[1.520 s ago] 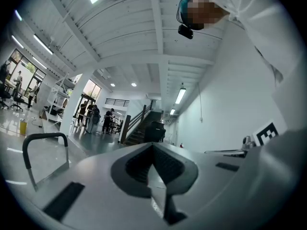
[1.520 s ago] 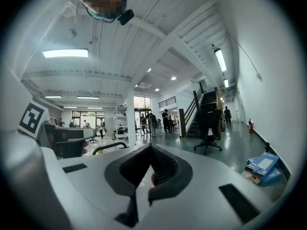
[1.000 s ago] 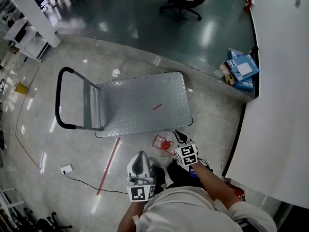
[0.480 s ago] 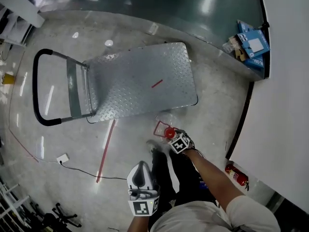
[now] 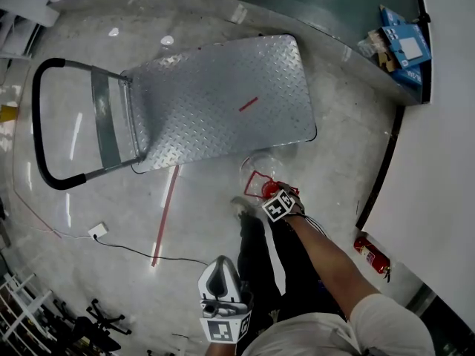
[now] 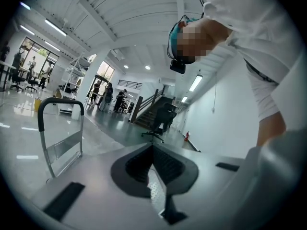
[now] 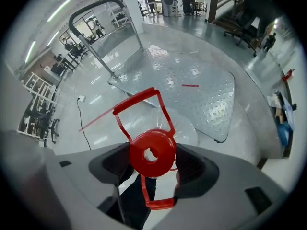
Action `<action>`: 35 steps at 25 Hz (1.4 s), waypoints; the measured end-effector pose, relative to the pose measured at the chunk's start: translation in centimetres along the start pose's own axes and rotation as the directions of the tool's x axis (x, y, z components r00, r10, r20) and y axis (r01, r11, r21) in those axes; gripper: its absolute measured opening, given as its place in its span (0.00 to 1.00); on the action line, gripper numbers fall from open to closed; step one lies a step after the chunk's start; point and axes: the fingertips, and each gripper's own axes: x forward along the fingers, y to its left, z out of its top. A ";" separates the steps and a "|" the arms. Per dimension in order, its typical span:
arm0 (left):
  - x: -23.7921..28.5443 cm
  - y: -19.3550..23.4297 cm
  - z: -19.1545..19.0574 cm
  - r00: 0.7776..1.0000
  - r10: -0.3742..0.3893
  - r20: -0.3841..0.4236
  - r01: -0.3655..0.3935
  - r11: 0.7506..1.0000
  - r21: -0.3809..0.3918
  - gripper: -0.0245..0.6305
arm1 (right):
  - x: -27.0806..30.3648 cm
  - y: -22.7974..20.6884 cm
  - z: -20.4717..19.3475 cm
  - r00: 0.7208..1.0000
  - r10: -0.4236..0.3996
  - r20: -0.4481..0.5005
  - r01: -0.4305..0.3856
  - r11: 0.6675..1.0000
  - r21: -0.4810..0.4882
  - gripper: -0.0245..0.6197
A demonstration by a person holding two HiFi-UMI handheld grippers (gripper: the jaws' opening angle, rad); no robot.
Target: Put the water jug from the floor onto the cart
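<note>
Lighting: bright, even; ceiling strip lamps (image 6: 56, 28) overhead. Glare: streaks on glossy floor (image 5: 74, 136), sheen on cart deck (image 5: 215, 102). Gripper views: fisheye w/ dark corners, foreground soft. Shadows faint.

Right arm (image 5: 330, 265) stretched forward and down, right gripper (image 5: 272, 194) pointing steeply at the floor. Its jaws are opening, with the water jug's red cap (image 7: 152, 153) between them. Left gripper (image 5: 220, 269) is low, close to the body, roughly level, jaws together, nothing in them
</note>
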 end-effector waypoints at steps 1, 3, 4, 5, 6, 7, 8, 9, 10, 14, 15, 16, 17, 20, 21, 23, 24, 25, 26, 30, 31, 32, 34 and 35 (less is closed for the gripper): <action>0.2 0.3 0.0 1.000 0.004 -0.001 -0.004 1.000 -0.009 0.04 | 0.3 0.1 -0.1 1.000 0.005 -0.005 -0.005 1.000 0.005 0.48; 0.5 0.8 -0.3 1.000 0.008 -0.005 -0.008 1.000 -0.021 0.04 | 0.5 -0.1 0.1 1.000 -0.001 -0.009 0.001 1.000 0.016 0.49; 0.6 0.9 -0.5 1.000 0.009 -0.008 -0.009 1.000 -0.023 0.04 | 0.6 -0.3 0.2 1.000 -0.009 -0.013 0.009 1.000 0.016 0.49; 0.7 1.1 -0.6 1.000 0.010 -0.010 -0.011 1.000 -0.023 0.04 | 0.6 -0.4 0.2 1.000 -0.018 -0.019 0.018 1.000 0.014 0.50; 0.7 1.1 -0.7 1.000 0.011 -0.014 -0.011 1.000 -0.022 0.04 | 0.6 -0.4 0.1 0.999 -0.025 -0.026 0.025 1.000 0.011 0.50; 0.7 1.1 -0.7 1.000 0.009 -0.015 -0.009 1.000 -0.016 0.04 | 0.4 -0.3 -0.1 0.999 -0.030 -0.032 0.030 1.000 0.008 0.50; 0.7 0.9 -0.5 1.000 0.003 -0.013 -0.003 1.000 0.000 0.04 | 0.0 -0.1 -0.2 0.999 -0.034 -0.032 0.034 0.999 0.002 0.50; 0.7 0.4 0.0 1.000 -0.008 -0.006 0.008 0.999 0.032 0.04 | -0.6 0.0 -0.2 0.999 -0.037 -0.029 0.036 0.999 -0.005 0.50; 0.7 -0.3 0.6 1.000 -0.024 0.001 0.024 0.997 0.074 0.04 | -1.6 0.3 -0.2 0.999 -0.037 -0.026 0.037 0.999 -0.014 0.50; 0.1 -2.8 3.1 0.998 -0.058 0.017 0.056 0.995 0.085 0.04 | -7.9 1.3 -0.3 1.000 -0.004 -0.022 0.003 0.999 -0.035 0.50; 0.1 -3.3 3.8 0.998 -0.053 0.026 0.052 0.997 0.063 0.04 | -9.9 1.2 0.1 1.000 0.009 -0.013 -0.009 1.000 -0.024 0.50; 0.2 -3.8 4.6 0.998 -0.050 0.036 0.048 0.997 0.052 0.04 | -12.0 0.9 0.7 1.000 0.021 0.000 -0.021 1.000 -0.009 0.50; 0.3 -4.4 5.5 0.997 -0.049 0.051 0.046 0.997 0.054 0.04 | -14.0 0.4 1.5 0.999 0.031 0.016 -0.031 0.999 0.005 0.50; 1.5 -5.7 8.2 0.992 -0.039 0.116 0.029 0.996 0.083 0.04 | -19.3 -1.8 5.8 0.995 0.047 0.083 -0.049 0.999 0.017 0.50; 1.7 -6.0 8.8 0.991 -0.031 0.131 0.020 0.996 0.084 0.04 | -20.7 -2.3 6.9 0.994 0.050 0.102 -0.052 0.999 0.017 0.50; 1.5 -6.8 9.6 0.990 -0.018 0.140 0.008 0.997 0.072 0.04 | -23.1 -2.7 7.7 0.991 0.053 0.123 -0.055 0.998 0.012 0.50; 1.3 -7.3 9.9 0.989 -0.016 0.145 0.006 0.998 0.068 0.04 | -24.1 -2.7 7.8 0.990 0.054 0.129 -0.055 0.999 0.003 0.50; 1.3 -7.7 10.2 0.988 -0.015 0.152 0.004 0.998 0.070 0.04 | -24.8 -2.9 8.1 0.990 0.052 0.134 -0.051 0.999 -0.011 0.50; 1.5 -8.0 10.5 0.987 -0.013 0.162 0.001 0.997 0.075 0.04 | -25.3 -3.3 8.6 0.989 0.047 0.140 -0.043 0.999 -0.030 0.50; 3.7 -7.8 12.0 0.980 -0.015 0.197 -0.004 0.995 0.097 0.04 | -26.5 -5.9 11.7 0.987 0.007 0.159 0.005 0.997 -0.075 0.50; 4.4 -7.5 12.1 0.980 -0.017 0.197 -0.003 0.995 0.104 0.04 | -26.6 -6.6 12.4 0.987 -0.002 0.159 0.014 0.997 -0.076 0.50; 5.3 -6.8 12.1 0.981 -0.016 0.194 -0.005 0.994 0.107 0.04 | -26.6 -7.2 13.2 0.987 -0.010 0.159 0.022 0.997 -0.074 0.50; 7.5 -4.9 11.9 0.984 -0.008 0.180 -0.010 0.995 0.101 0.04 | -26.5 -8.6 15.2 0.986 -0.022 0.164 0.033 0.997 -0.063 0.50; 8.8 -3.9 11.9 0.984 -0.011 0.176 -0.006 0.995 0.096 0.04 | -26.5 -9.3 16.4 0.985 -0.028 0.169 0.037 0.998 -0.053 0.50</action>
